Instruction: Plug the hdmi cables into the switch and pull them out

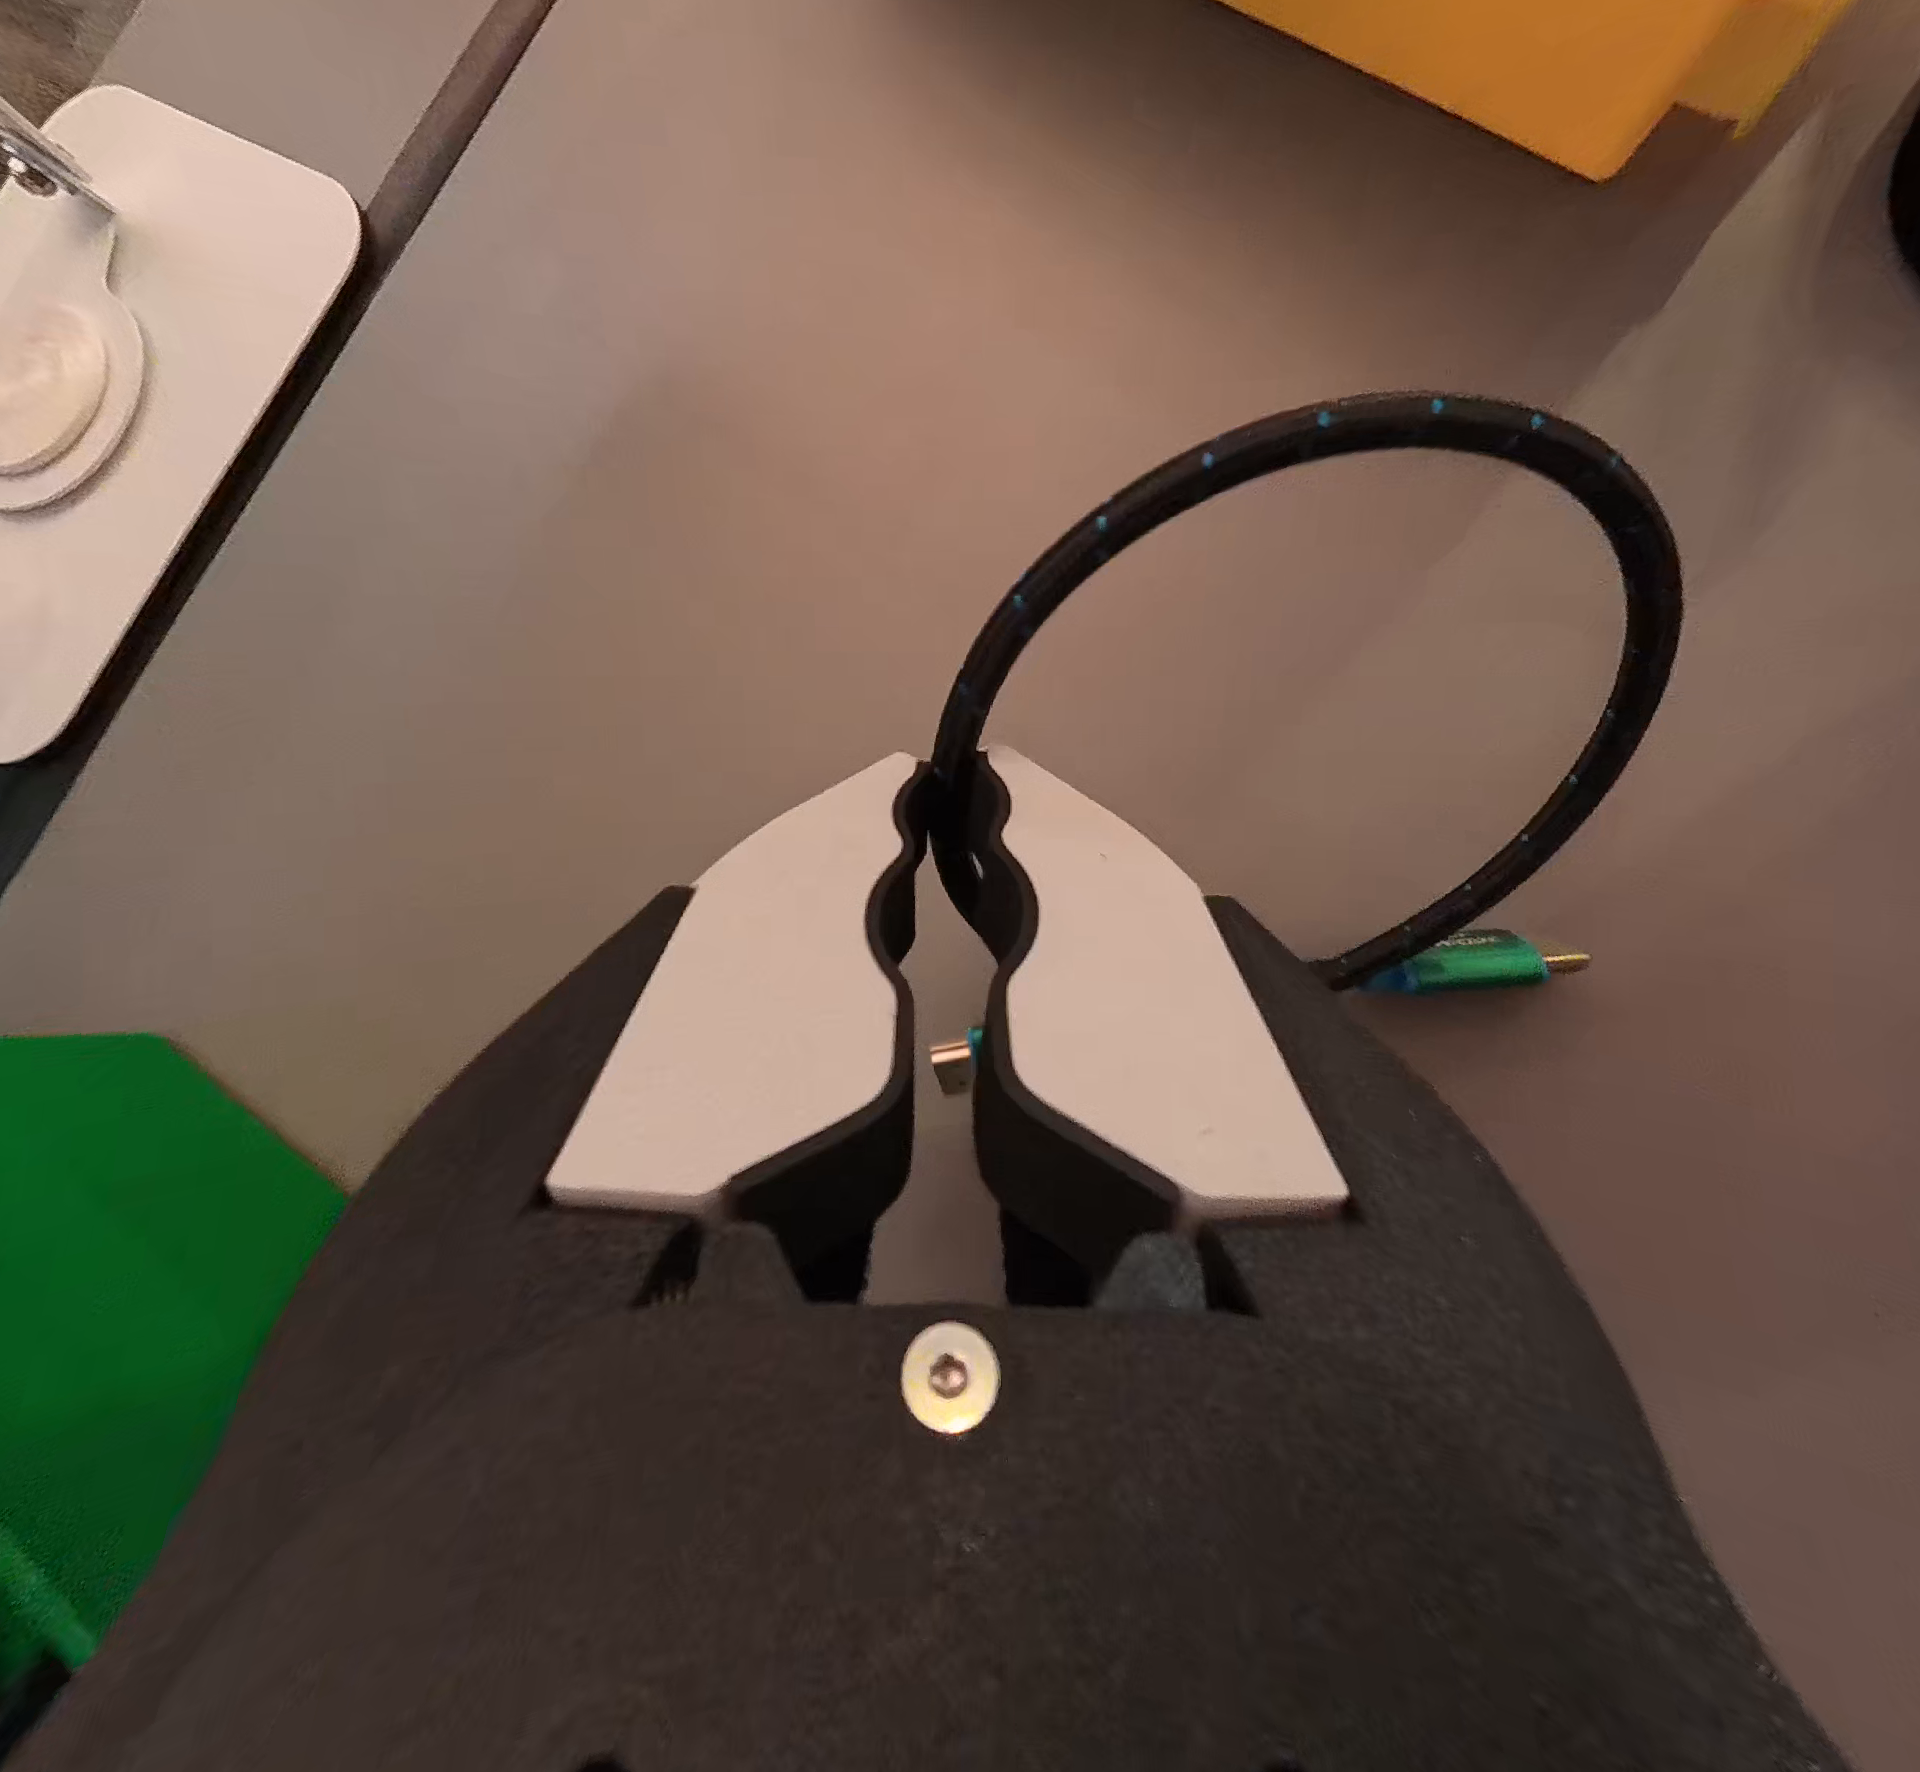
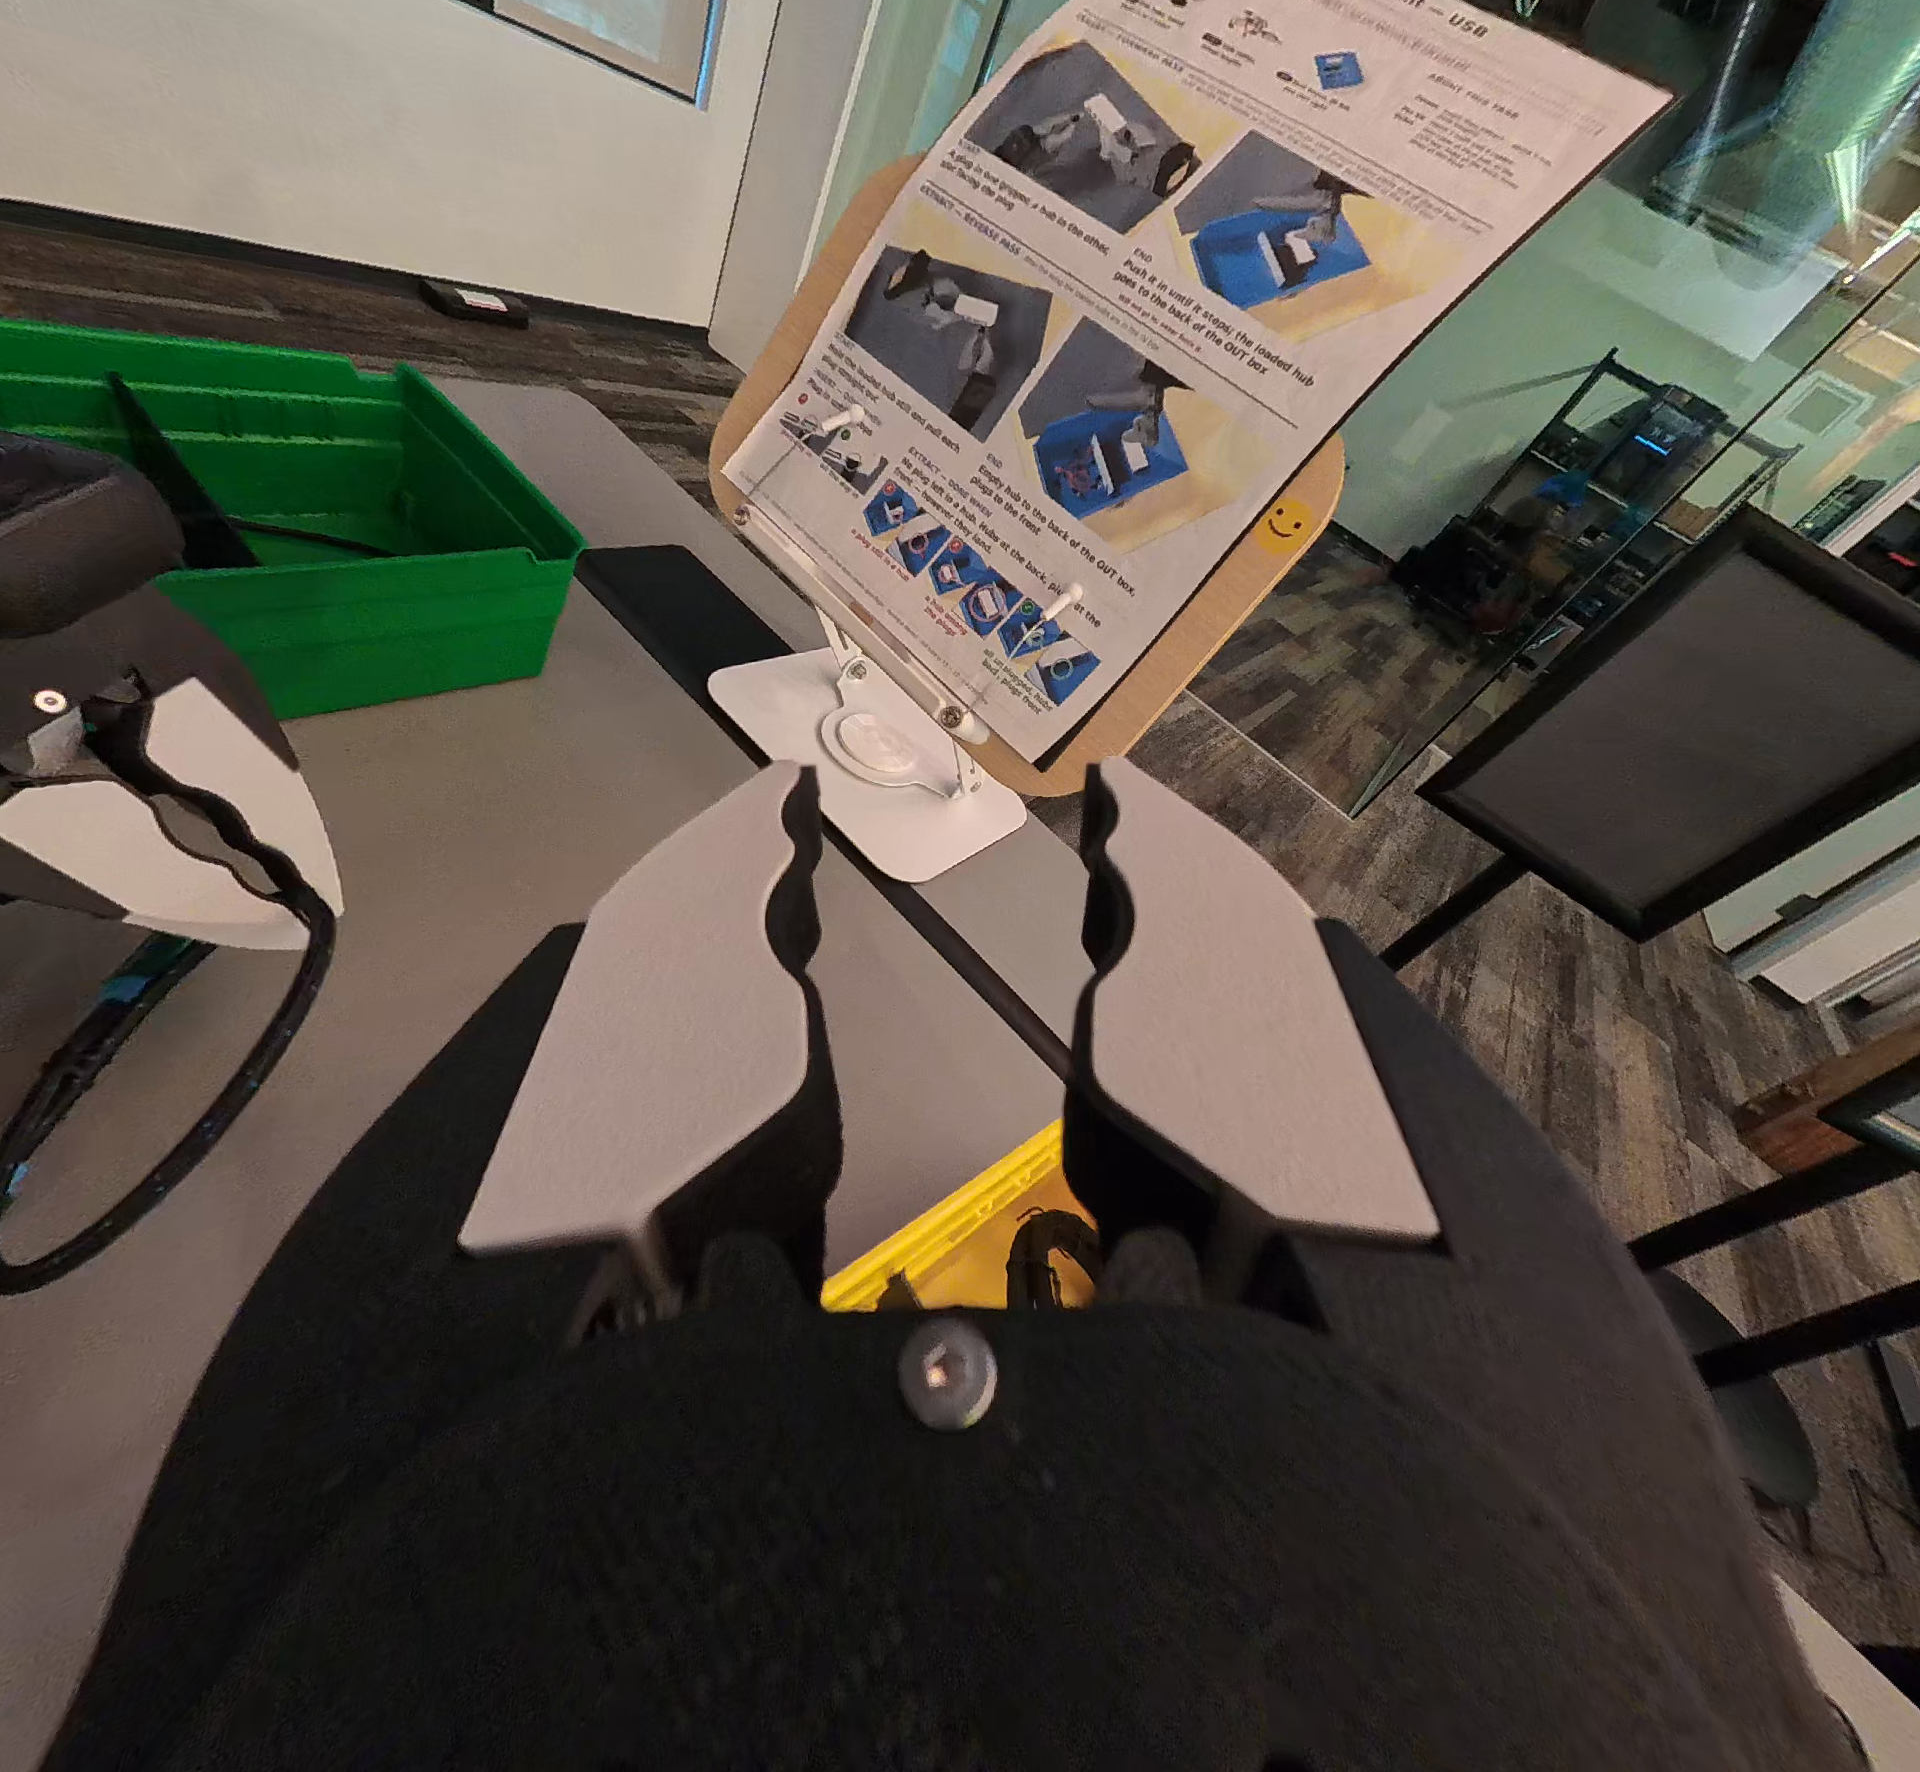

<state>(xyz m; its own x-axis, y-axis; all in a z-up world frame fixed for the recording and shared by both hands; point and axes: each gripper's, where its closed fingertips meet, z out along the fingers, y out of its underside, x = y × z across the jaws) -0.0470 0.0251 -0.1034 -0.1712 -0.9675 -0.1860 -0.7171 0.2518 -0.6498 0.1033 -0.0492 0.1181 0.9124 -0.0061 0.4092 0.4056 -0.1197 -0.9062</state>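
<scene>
Black textured grippers, grey wavy-edged fingers point(image 2: 665, 1026), silver screw point(image 1: 948, 1377).

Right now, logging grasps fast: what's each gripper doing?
Left gripper: closed on the black braided HDMI cable.
Right gripper: open, holding nothing.

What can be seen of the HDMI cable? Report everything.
The HDMI cable is black and braided with small blue flecks. It arcs in a stiff loop above the grey table. The left gripper has its jaws shut on it near one end, whose plug with a metal tip shows between the fingers. The other end carries a green-and-blue plug with a gold tip, lying at the table. It is plugged into nothing visible.
</scene>
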